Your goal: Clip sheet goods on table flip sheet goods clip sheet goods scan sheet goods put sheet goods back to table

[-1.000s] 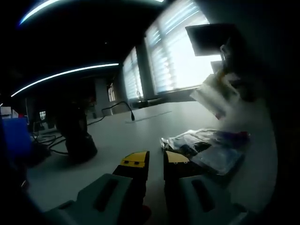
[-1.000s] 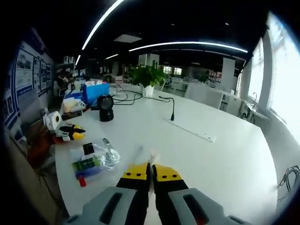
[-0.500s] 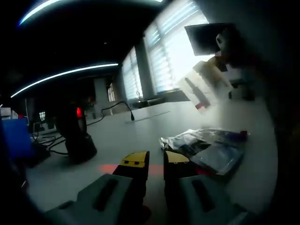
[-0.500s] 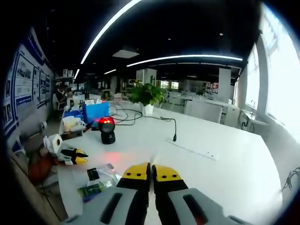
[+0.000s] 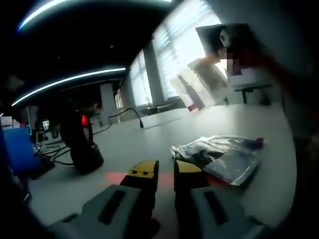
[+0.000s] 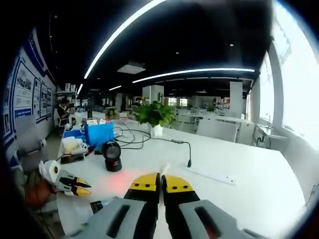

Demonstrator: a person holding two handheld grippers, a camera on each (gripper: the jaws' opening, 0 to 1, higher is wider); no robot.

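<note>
My right gripper (image 6: pixel 160 180) is shut on a thin clear sheet packet (image 6: pixel 163 169) whose edge sticks up between the yellow tips. In the left gripper view that packet (image 5: pixel 198 85) hangs in the air at upper right, above the white table (image 5: pixel 149 137). A black scanner (image 5: pixel 79 144) stands on the table with its red light on, and a red glow (image 5: pixel 117 178) lies in front of it. The scanner (image 6: pixel 111 157) is also ahead and to the left of my right gripper. My left gripper (image 5: pixel 166 169) sits low over the table, open, with nothing between its jaws.
A pile of bagged packets (image 5: pixel 224 154) lies right of my left gripper. Cables (image 5: pixel 50 149) and a blue box (image 5: pixel 17 149) sit left of the scanner. A gooseneck microphone (image 6: pixel 188 155), a potted plant (image 6: pixel 155 115) and a blue box (image 6: pixel 99 133) stand farther back on the table.
The right gripper has lifted the packet and carried it leftward in the left gripper view. The scanner's red light and the glow on the table came on. The left gripper has stayed put.
</note>
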